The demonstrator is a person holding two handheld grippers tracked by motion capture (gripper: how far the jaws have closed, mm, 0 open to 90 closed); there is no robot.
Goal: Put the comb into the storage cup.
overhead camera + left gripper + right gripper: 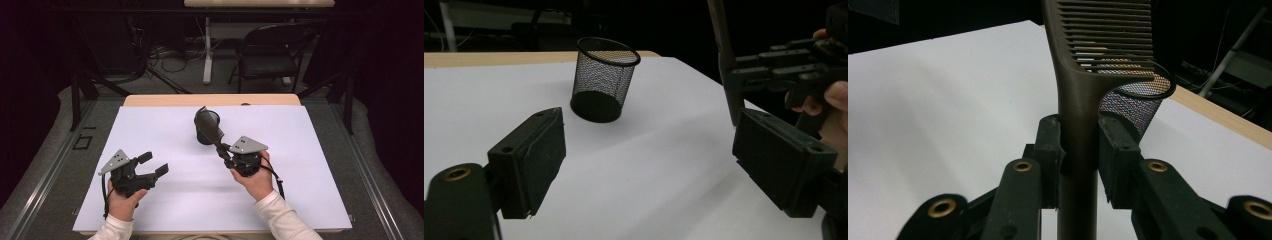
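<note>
Count: one comb (1083,95), one mesh pen cup (605,80), two grippers, one white sheet (165,150) covering the worktop (210,100)

Comb: dark brown plastic, long narrow handle widening into a row of fine parallel teeth. Pen cup: black wire mesh, round, open at the top with a solid rim, standing upright on the sheet near worktop centre, toward 12 o'clock

Right gripper (1080,160): jaws clamped on the comb handle, one on each side, toothed end pointing away from the hand. In the high view the comb angles toward 11 o'clock from the gripper, with its toothed end over the cup mouth; whether it touches the rim I cannot tell

Left gripper (152,165): jaws wide apart, holding nothing, low over the sheet at 8 o'clock from the cup, well apart from it
</note>
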